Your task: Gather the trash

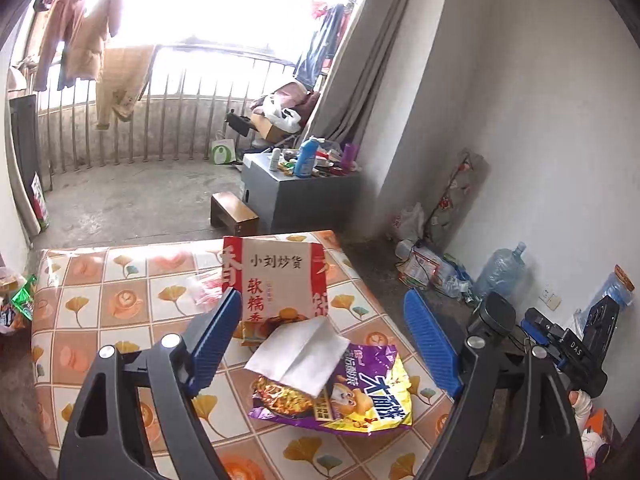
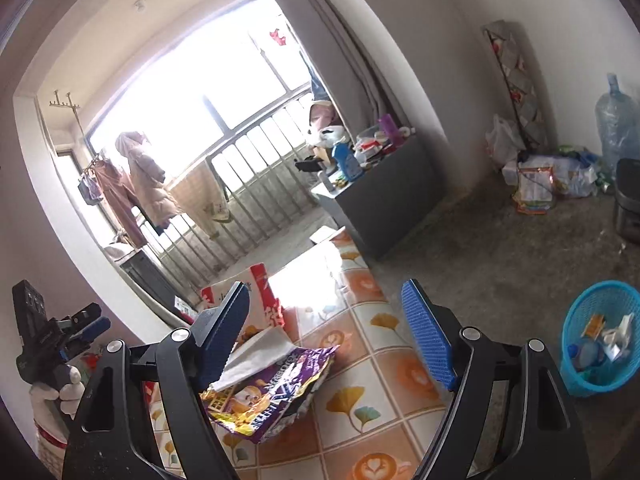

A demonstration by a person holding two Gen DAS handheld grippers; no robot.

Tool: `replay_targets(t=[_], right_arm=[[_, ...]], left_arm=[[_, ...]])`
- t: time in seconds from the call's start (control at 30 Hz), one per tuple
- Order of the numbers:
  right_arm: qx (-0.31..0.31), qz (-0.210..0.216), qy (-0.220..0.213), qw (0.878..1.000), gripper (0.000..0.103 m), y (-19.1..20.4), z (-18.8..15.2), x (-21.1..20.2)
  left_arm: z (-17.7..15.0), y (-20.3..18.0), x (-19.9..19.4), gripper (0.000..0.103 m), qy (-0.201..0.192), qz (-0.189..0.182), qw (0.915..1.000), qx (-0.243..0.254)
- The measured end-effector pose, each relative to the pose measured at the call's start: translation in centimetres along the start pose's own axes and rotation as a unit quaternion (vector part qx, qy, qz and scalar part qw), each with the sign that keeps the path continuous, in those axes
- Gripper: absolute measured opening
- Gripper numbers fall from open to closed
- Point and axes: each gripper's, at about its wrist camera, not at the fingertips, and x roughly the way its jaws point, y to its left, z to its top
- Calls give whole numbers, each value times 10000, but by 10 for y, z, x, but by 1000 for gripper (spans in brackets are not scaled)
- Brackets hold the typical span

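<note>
On the table, covered in a cloth of orange squares with ginkgo leaves, lies the trash: a purple snack bag near the right edge, a white tissue resting on its far left corner, and beyond them a red-and-white paper bag standing upright. A small clear wrapper lies flat just left of the paper bag.

The left gripper hovers over the table with its blue pads wide apart and nothing between them; the tissue and purple bag show through the gap, lower down, untouched. Its left pad crosses in front of the paper bag's edge in this view, but whether they touch cannot be told.

The right gripper also stands wide apart and empty, pointing over the near right part of the table. Its left pad overlaps the tissue and the purple bag in the picture; contact cannot be told. In the left wrist view it shows at far right, off the table's right edge, held by a gloved hand; the left gripper's gloved hand shows at the lower left of the right wrist view.

Right of the table, on the concrete floor, a blue mesh basket holds some scraps. Farther off stand a grey cabinet cluttered with bottles, a wooden stool, and a big water jug by the wall.
</note>
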Motion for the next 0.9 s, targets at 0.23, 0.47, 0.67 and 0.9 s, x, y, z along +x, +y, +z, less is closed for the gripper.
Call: replay_targets(t=[0.23,0.47,0.67,0.9], right_arm=[[-11,284,920,9953,75,26,-21,54],[260,230,1878,9816,75,26,-47,82],[324,24,2451,9689,71,25,-72,82],[672,96,2777,9583,55,26,-89,94]], left_arm=[[-5,51,33,81,257,110,9991,-320],[29,54,99,77,298,-268,9992,-51],[61,46,216,61,917,-86,9930,740],[8,86,317,40,2352,732,9657,822]])
